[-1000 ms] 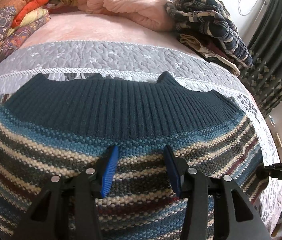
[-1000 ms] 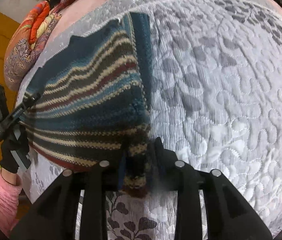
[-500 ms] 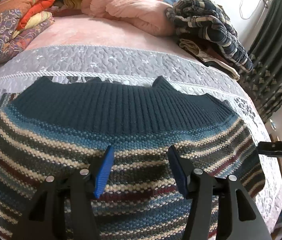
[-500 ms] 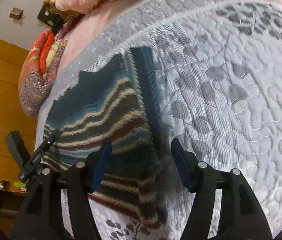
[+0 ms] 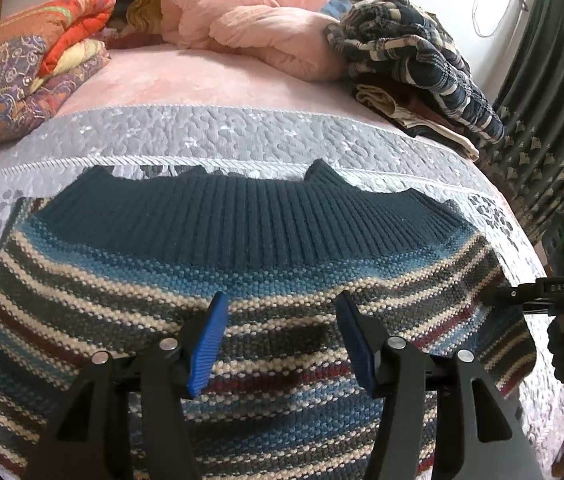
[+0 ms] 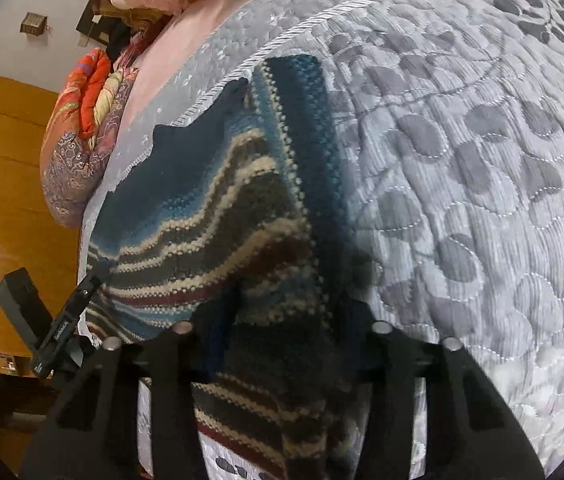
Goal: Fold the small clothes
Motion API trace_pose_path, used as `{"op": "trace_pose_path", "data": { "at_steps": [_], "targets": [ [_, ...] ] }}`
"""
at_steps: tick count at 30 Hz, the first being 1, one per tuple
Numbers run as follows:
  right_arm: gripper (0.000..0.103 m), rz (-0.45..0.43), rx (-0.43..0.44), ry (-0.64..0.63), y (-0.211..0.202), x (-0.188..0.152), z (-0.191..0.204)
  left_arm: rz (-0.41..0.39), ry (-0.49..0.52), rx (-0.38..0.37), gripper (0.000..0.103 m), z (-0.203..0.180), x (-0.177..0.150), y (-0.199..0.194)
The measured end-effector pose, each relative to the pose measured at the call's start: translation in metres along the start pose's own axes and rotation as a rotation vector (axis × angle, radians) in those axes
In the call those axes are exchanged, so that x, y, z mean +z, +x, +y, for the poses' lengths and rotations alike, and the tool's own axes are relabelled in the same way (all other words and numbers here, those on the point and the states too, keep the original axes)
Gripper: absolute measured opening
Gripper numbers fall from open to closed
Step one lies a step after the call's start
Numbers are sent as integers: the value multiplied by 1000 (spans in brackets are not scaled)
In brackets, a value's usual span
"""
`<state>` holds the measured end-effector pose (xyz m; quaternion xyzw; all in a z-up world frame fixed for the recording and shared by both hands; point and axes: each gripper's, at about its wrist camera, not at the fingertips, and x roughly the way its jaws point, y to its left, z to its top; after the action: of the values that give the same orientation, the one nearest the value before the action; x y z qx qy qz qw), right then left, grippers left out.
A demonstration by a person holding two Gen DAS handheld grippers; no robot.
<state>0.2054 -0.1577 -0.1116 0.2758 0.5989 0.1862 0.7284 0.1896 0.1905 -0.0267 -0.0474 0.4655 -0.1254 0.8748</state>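
On the bed's grey quilted coverlet [image 5: 241, 128] lies the striped knitted sweater with dark teal ribbed hem [image 5: 241, 240], spread flat, its ribbed band toward the pillows. The left hand-held gripper [image 5: 282, 340] hovers over the stripes, blue-padded jaws spread wide apart, nothing between them. Its black body in the right wrist view carries small white lettering, too small to read. At the sweater's right edge the right hand-held gripper [image 6: 282, 320] has its jaws wide apart, straddling the edge of the knit; whether the pads touch it cannot be told. A short mark on it, perhaps "DAS", is barely legible in the left wrist view.
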Motion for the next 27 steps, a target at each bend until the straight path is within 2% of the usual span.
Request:
{"op": "trace_pose_path", "data": {
  "at_steps": [3,5,11,14,27],
  "targets": [
    [26,-15,-3,-12,-4,-1,6,-12,14,20,57,-2,-1,-2],
    [24,-29,-12,-32,-8,-1,13,-18,25,32,57,-4,-1,-4],
    [22,-98,32,-122,-38,-4,46,-39,39,52,58,-6,-2,-9],
    [22,-111,22,-155,-40,-4,57,-46,45,61,58,-7,-3,-11],
    [22,-55,-42,-39,-8,-7,11,-33,42,78,58,3,-7,-6]
  ]
}}
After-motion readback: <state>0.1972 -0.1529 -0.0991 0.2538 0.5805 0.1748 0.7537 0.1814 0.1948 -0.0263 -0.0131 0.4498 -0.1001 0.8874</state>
